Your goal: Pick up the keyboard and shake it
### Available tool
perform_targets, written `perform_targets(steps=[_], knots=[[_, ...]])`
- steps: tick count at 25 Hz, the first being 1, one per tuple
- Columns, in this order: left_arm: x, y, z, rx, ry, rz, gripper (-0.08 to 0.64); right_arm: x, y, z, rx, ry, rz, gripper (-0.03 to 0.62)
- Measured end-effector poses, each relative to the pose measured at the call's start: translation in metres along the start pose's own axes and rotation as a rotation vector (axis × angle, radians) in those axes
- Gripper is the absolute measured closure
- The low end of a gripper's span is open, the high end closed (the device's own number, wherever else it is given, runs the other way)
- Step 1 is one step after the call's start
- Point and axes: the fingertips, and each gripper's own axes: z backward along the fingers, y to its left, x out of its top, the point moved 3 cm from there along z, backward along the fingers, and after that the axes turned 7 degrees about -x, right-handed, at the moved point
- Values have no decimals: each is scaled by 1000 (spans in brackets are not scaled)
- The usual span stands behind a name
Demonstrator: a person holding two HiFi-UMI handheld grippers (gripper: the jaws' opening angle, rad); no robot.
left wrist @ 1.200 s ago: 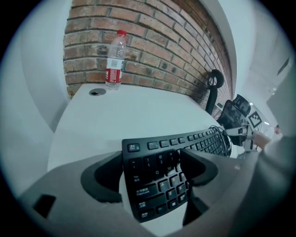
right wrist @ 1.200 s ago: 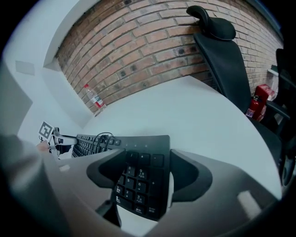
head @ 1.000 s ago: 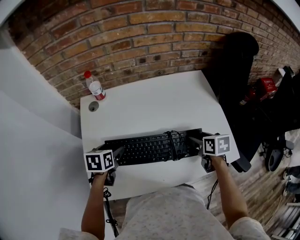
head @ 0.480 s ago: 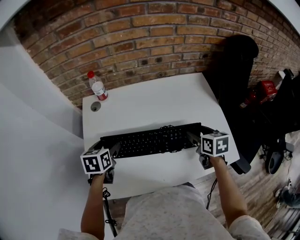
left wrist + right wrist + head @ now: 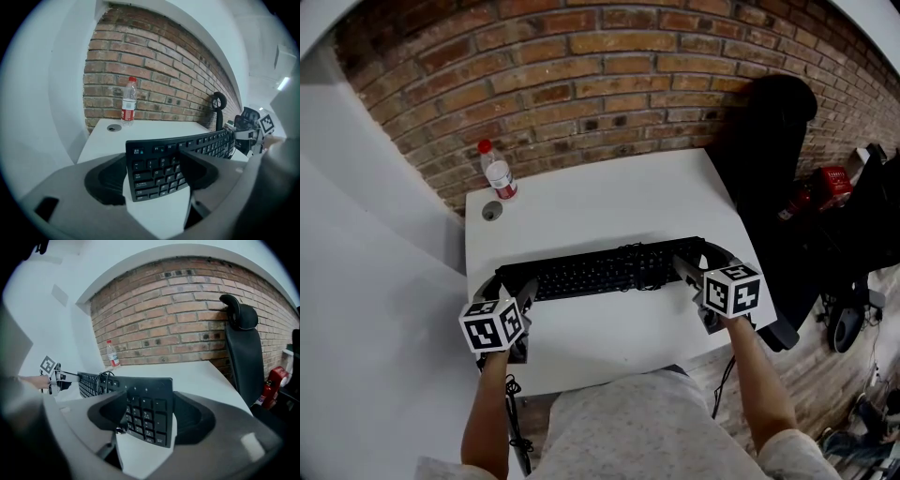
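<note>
A black keyboard [image 5: 609,269] hangs above the white table [image 5: 609,202], held by both ends and tilted so its keys face me. My left gripper [image 5: 511,289] is shut on its left end, and in the left gripper view the pads clamp the key rows [image 5: 157,169]. At the other end my right gripper [image 5: 694,268] is shut on the number-pad end [image 5: 149,416]. The keyboard's black cable [image 5: 101,378] lies coiled on the keys near the right half.
A clear water bottle [image 5: 497,172] with a red cap stands at the table's far left corner, beside a round cable hole [image 5: 491,212]. A brick wall [image 5: 581,75] runs behind. A black office chair [image 5: 773,141] and a red object [image 5: 830,178] are to the right of the table.
Both grippers have risen with the keyboard, lifting it off the table. It has tipped up and shifted toward the wall in the head view.
</note>
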Motion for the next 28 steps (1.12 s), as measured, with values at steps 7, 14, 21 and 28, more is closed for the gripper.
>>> perform_targets(steps=[7, 14, 21, 28], knots=[[-9, -5, 3, 23, -17, -27, 215, -19, -5, -5, 27, -29, 3, 284], [-18, -17, 14, 29, -29, -13, 222, -25, -10, 1, 61, -62, 40, 284], [-28, -24, 25, 58, -44, -5, 222, -30, -10, 6, 80, -58, 117, 284], [-37, -31, 35, 85, -38, -1, 219, -35, -8, 15, 90, -49, 161, 287]])
